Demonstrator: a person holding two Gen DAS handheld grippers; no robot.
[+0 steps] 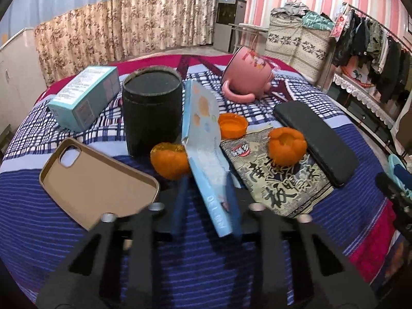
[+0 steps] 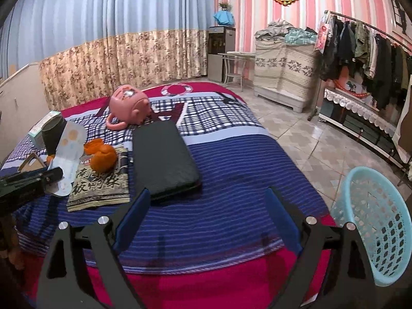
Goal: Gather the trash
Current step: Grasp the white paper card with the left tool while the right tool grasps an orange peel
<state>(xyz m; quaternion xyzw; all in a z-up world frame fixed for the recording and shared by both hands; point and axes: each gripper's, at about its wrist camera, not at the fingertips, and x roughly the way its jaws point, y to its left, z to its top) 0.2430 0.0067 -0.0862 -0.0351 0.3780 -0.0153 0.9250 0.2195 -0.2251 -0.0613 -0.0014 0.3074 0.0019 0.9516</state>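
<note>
My left gripper point(image 1: 206, 182) is shut on a light blue flat wrapper point(image 1: 206, 139) and holds it tilted up off the bed; the wrapper also shows in the right wrist view point(image 2: 68, 144). Orange peels lie beside it: one on the left point(image 1: 168, 163), one on a printed packet point(image 1: 287, 146), and an orange cap-shaped piece point(image 1: 233, 125). The printed packet point(image 1: 280, 180) lies flat on the bed. My right gripper point(image 2: 206, 206) is open and empty above the blue striped bedcover. A light blue plastic basket point(image 2: 373, 221) stands at the right, beside the bed.
On the bed are a black cylinder container point(image 1: 152, 110), a teal box point(image 1: 85, 97), a tan phone case point(image 1: 97, 182), a tipped pink mug point(image 1: 247, 74) and a black flat case point(image 2: 164, 159). A clothes rack point(image 2: 365, 49) and tiled floor point(image 2: 309, 141) lie to the right.
</note>
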